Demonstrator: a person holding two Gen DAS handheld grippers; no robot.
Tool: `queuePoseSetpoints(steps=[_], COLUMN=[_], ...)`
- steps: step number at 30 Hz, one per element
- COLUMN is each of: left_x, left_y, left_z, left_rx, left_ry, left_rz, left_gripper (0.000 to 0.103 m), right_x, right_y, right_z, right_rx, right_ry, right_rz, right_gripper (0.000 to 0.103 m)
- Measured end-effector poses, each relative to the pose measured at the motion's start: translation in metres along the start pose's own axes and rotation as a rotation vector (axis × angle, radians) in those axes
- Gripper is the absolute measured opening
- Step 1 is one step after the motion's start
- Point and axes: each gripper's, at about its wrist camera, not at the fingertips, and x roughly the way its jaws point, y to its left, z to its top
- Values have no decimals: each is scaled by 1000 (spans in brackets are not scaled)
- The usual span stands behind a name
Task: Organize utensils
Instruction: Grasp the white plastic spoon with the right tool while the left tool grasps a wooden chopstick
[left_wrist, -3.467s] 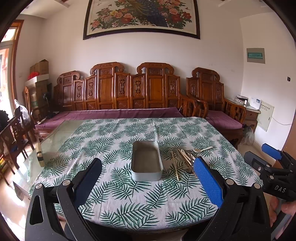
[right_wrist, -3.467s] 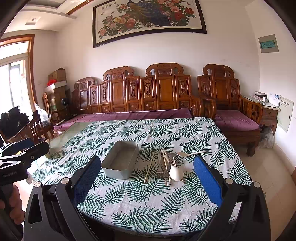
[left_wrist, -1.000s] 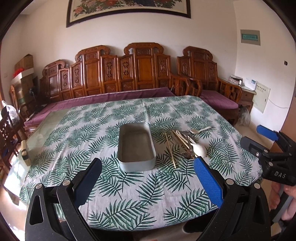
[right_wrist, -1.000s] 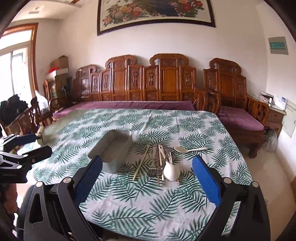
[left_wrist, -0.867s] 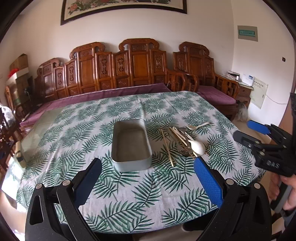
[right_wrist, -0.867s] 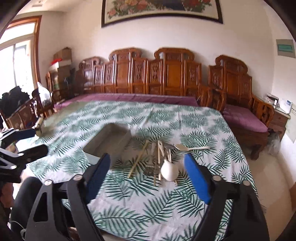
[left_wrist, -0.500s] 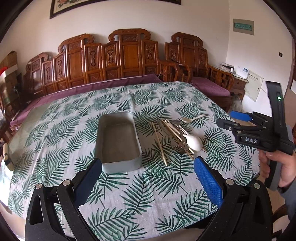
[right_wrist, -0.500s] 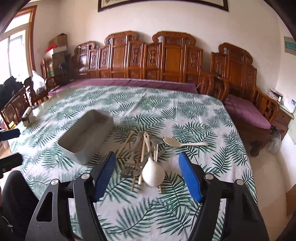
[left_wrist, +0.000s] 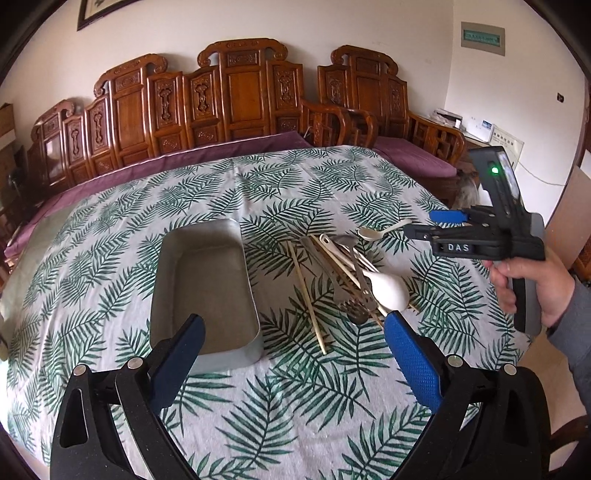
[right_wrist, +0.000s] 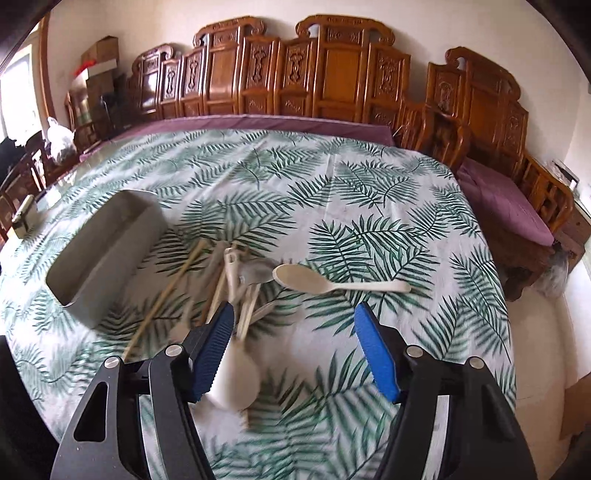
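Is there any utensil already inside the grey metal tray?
No: in the left wrist view the tray shows only its bare bottom, while the utensils lie in a pile on the tablecloth beside it.

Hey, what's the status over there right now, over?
Left gripper and right gripper open, empty, above table. Utensil pile loose beside empty metal tray, nothing sorted. Path unobstructed.

You're in a home's living room: a carved wooden sofa set (left_wrist: 236, 99) with purple cushions (right_wrist: 506, 199) lines the white wall across the top of both views, a framed picture (left_wrist: 99, 13) hangs upper left, and a palm-leaf tablecloth (left_wrist: 258, 192) covers the table.
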Motion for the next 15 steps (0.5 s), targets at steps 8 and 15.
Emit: queuePoseSetpoints(steps=[8, 15], left_x=[26, 56], left_y=[6, 4], left_z=[8, 16], left_rx=[10, -4], left_ry=[28, 78], left_rz=[-23, -52], left_gripper=[92, 79], right_x=[58, 91], right_y=[-45, -56], right_z=[18, 37], right_rx=[59, 92], right_ry=[95, 143], right_rz=[-18, 11], right_gripper=[67, 58])
